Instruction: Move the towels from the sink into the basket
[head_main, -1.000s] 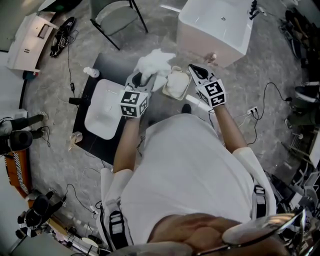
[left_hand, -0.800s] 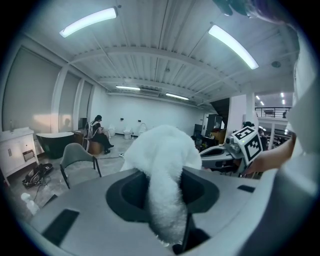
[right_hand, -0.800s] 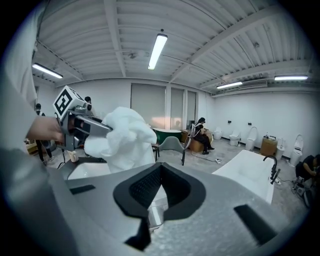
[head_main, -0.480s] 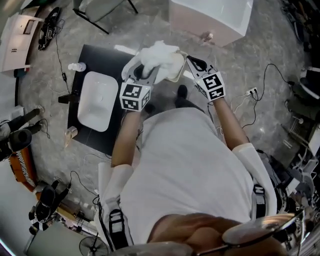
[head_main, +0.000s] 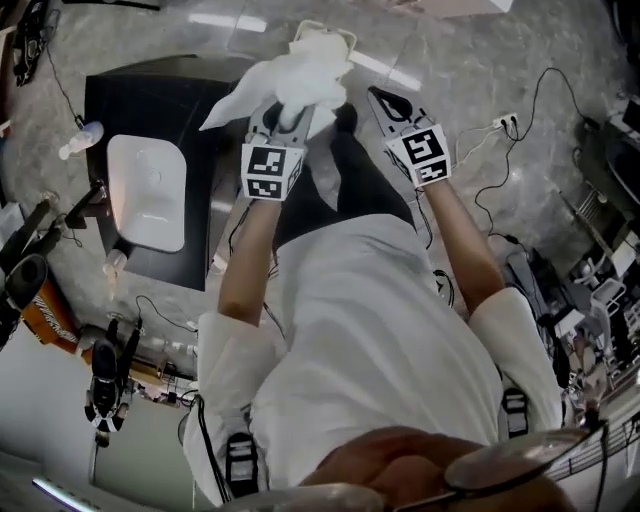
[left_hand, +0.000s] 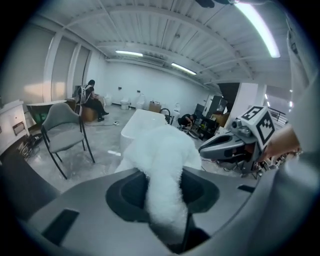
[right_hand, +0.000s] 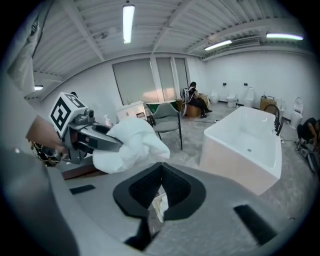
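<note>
left gripper view shows the left gripper (left_hand: 164, 180) clenched on a white towel (left_hand: 165, 165), a thick roll of it running down between the jaws and bunching beyond their tips. in the head view the towel hangs in the air to the far right of the sink (head_main: 148, 190), well apart from it, with one corner fanning out to the left. a pale rim (head_main: 347, 36) peeking out past the towel is probably the basket, though most of it is hidden. the right gripper (head_main: 382, 103) sits just right of the towel, jaws together on a pale scrap (right_hand: 159, 205) that i cannot identify.

the step in hand looks like the carry to the basket. to do it well, bring the bundle squarely over the opening and lower it until the loose corner is inside. only then let the jaws part, or that corner may drape over the rim. the right gripper should stay clear of the drop.

the sink is set in a black slab (head_main: 110, 100) and looks empty from here. the floor (head_main: 520, 60) is grey and marbled, crossed by cables. it is a large showroom with strip lights, a white bathtub (right_hand: 245, 145), a grey chair (left_hand: 65, 135) and a person (left_hand: 92, 97) seated far off.
</note>
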